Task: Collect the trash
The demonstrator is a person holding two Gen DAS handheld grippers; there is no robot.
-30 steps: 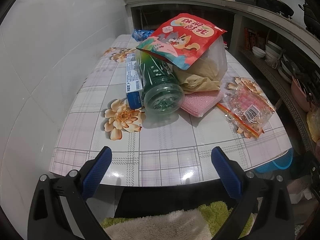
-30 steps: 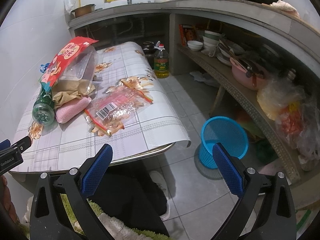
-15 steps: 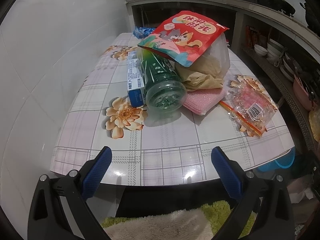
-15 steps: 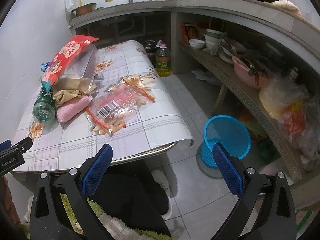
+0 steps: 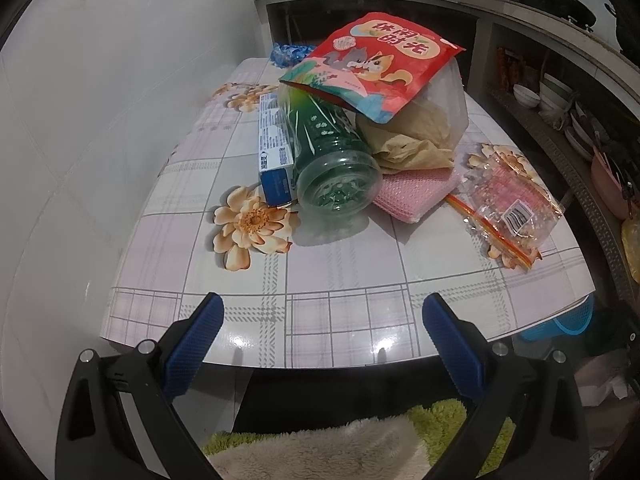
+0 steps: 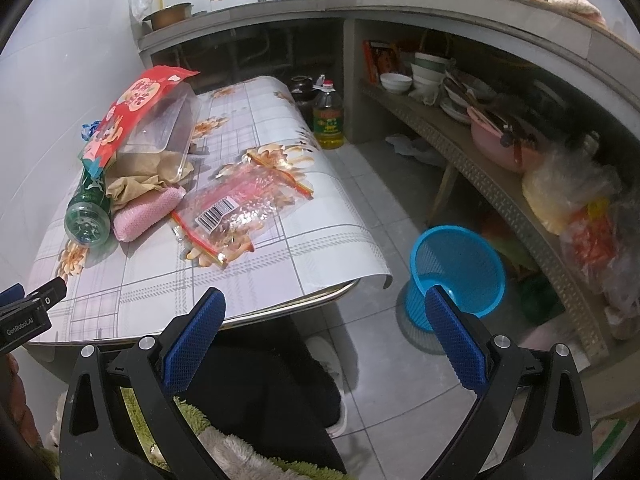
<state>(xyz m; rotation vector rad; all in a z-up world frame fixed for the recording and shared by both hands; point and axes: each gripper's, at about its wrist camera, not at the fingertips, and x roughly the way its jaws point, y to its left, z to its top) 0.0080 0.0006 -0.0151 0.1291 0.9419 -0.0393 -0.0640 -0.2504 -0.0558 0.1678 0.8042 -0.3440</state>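
A white wall (image 5: 100,100) runs along the left of the tabletop (image 5: 340,272), which wears a glossy plaid cover with printed flowers. The trash lies heaped in the middle: a blue and white box (image 5: 272,152), just beside it a green bottle (image 5: 332,168) on its side, a red snack bag (image 5: 376,68) resting over a clear plastic tub (image 5: 448,104), crumpled brown paper (image 5: 412,140) and a pink sponge (image 5: 412,196). Further right, apart from the heap, lies a clear zip bag (image 5: 508,208). The left gripper (image 5: 322,340) hangs over the near edge, jaws wide and empty. The right gripper (image 6: 324,340) hovers past the table corner, jaws likewise wide and empty. On the tiled floor (image 6: 380,200) stands a blue basket (image 6: 460,272), with a shelf of bowls (image 6: 420,76) beyond.
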